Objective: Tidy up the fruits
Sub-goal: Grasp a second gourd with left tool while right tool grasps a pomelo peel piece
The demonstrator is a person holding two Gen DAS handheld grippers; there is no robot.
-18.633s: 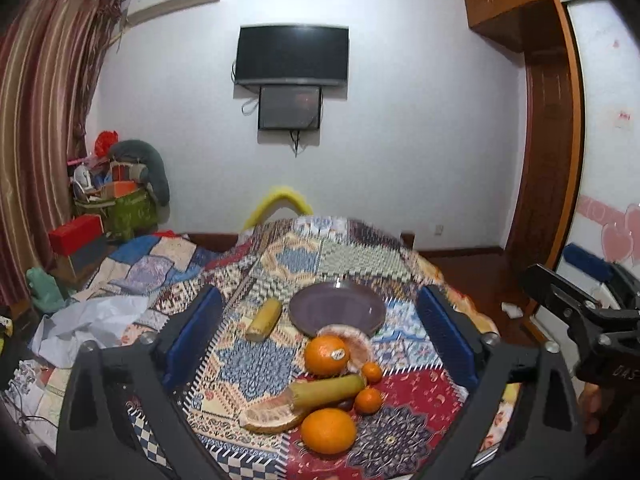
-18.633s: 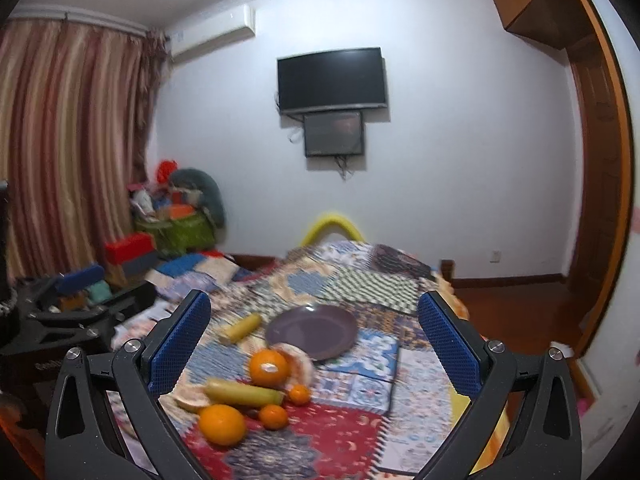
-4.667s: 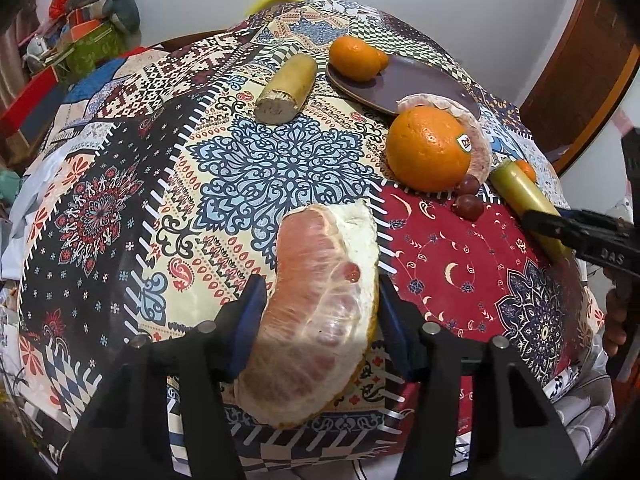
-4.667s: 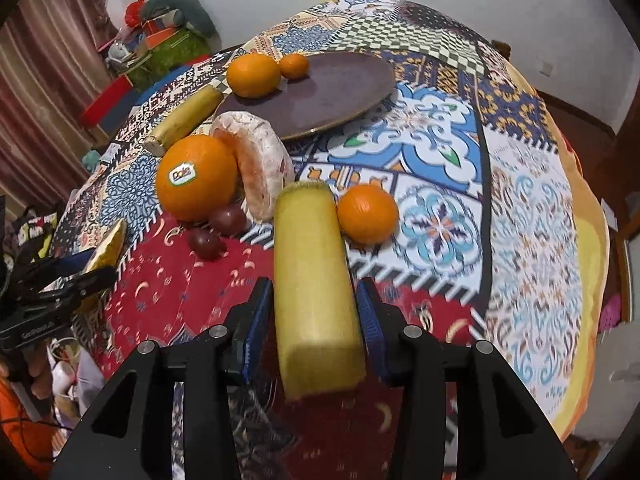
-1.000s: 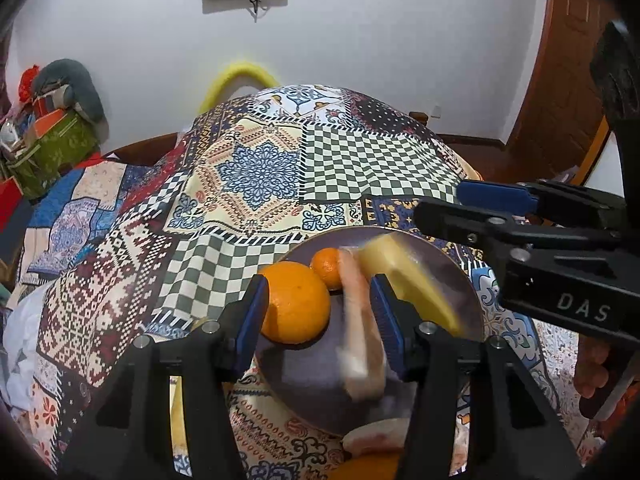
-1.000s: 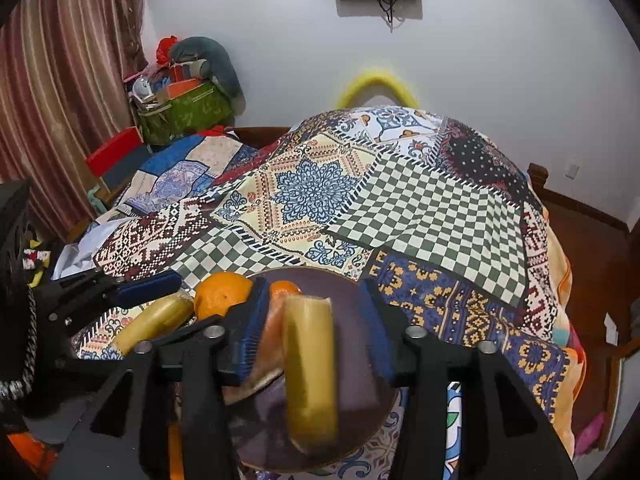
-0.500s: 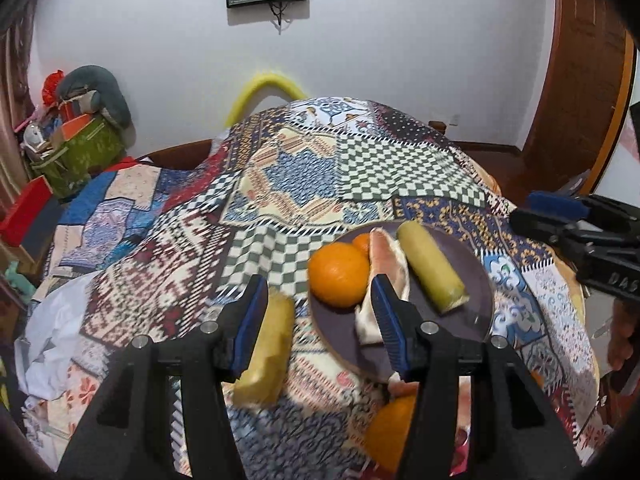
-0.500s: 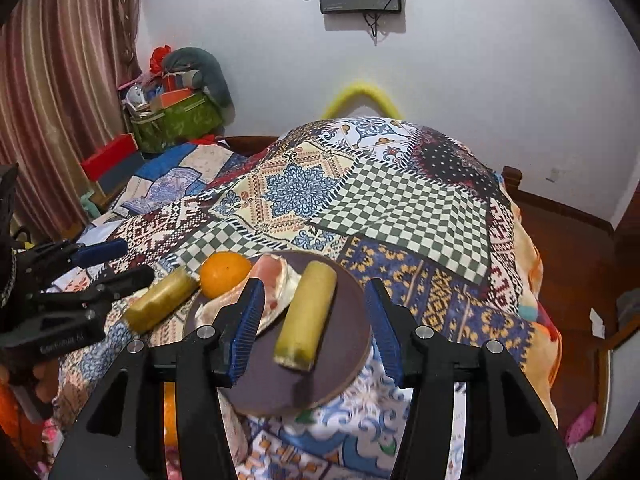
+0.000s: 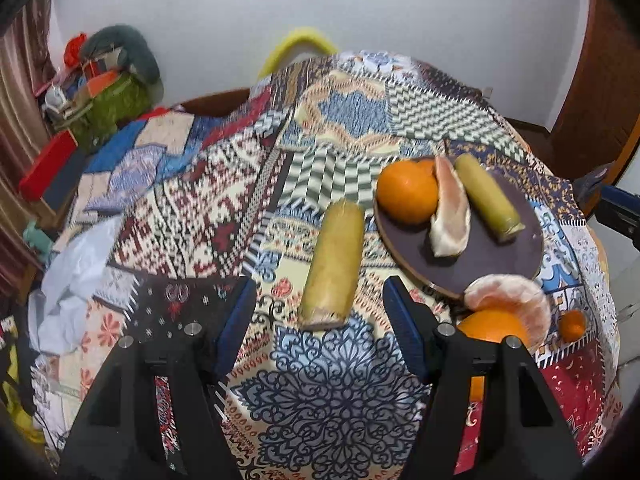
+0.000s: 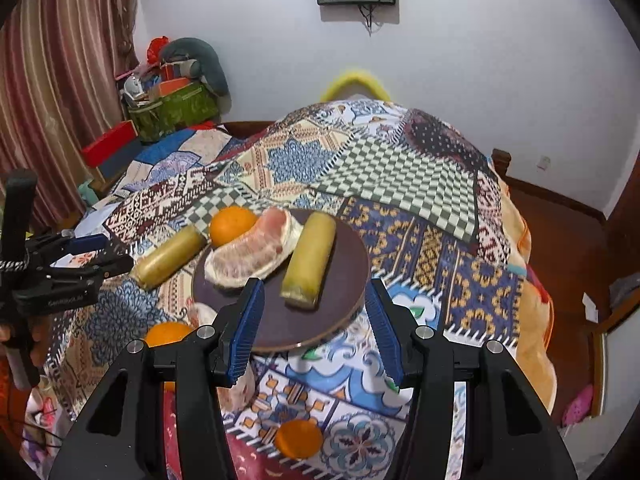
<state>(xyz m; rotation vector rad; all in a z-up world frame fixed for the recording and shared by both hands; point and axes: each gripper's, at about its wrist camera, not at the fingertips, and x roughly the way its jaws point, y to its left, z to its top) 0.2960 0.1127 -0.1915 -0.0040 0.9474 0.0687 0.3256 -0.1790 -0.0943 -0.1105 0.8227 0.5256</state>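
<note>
Fruit gathered on the dark plate (image 10: 352,280)

Both the left gripper (image 9: 320,312) and right gripper (image 10: 314,320) hang with jaws apart, empty. On the plate: orange (image 10: 232,226), pomelo wedge (image 10: 252,254), sugarcane piece (image 10: 310,264). Another cane piece (image 9: 332,266) lies just left of it.

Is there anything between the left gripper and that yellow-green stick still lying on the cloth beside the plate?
Nothing visible. The left gripper is open and empty, and the yellow-green stick lies just ahead between its fingers' line, with only bare patterned cloth between them. The plate sits off to the right.
</note>
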